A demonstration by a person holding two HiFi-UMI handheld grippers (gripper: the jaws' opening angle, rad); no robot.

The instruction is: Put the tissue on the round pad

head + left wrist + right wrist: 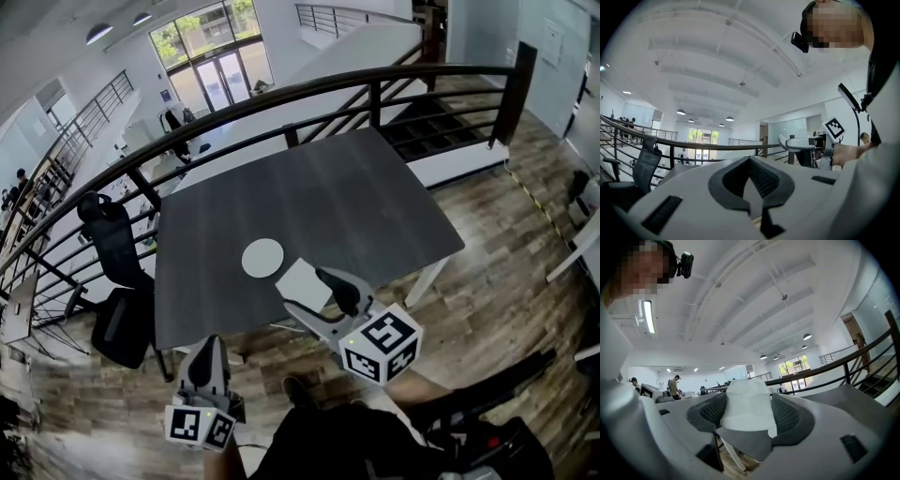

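I hold the tissue (302,284) pinched in my right claw (319,296) near the pad (262,258), left claw (208,345) pressed together, empty; next, I reckon, ease over the pad and release.

Tissue (300,281) partly hidden, seemingly, by the right tool (305,290).
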